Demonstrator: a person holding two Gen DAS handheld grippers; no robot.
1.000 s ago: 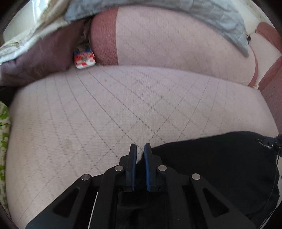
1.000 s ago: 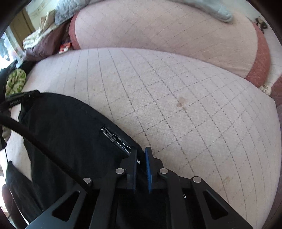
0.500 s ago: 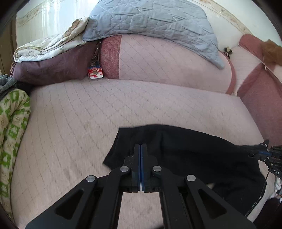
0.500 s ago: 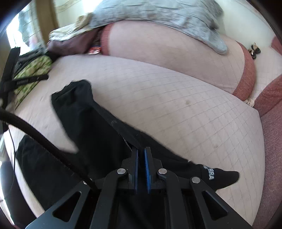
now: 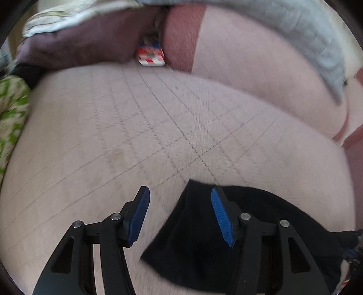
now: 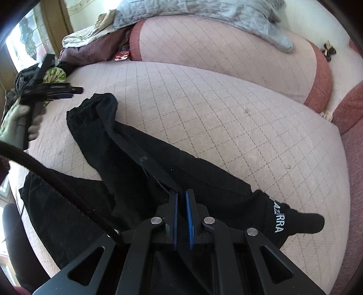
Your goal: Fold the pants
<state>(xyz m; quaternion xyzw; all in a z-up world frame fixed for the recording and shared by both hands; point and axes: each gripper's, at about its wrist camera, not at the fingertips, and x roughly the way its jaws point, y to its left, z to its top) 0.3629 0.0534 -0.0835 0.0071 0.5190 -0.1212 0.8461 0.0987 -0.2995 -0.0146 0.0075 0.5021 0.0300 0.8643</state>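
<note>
Black pants (image 6: 140, 163) lie crumpled across the pink quilted sofa seat (image 6: 226, 109), with white lettering on the waistband at the right. My right gripper (image 6: 181, 197) is shut on a fold of the pants near the zipper. My left gripper (image 5: 179, 195) is open and empty just above a corner of the pants (image 5: 199, 238); its right finger is over the cloth. The left gripper also shows in the right wrist view (image 6: 72, 90), held above the pants' far end.
A pink sofa back cushion (image 6: 226, 52) with a grey quilted blanket (image 6: 192, 11) on top. A purple blanket pile (image 5: 79, 45) and a red-white packet (image 5: 150, 56) at the back left. Green patterned cloth (image 5: 11, 109) at the left. A dark red armrest (image 6: 354, 136) at the right.
My left gripper has opened and let go of the pants' corner, which now lies on the seat. My right gripper stays shut on the pants and has shifted little.
</note>
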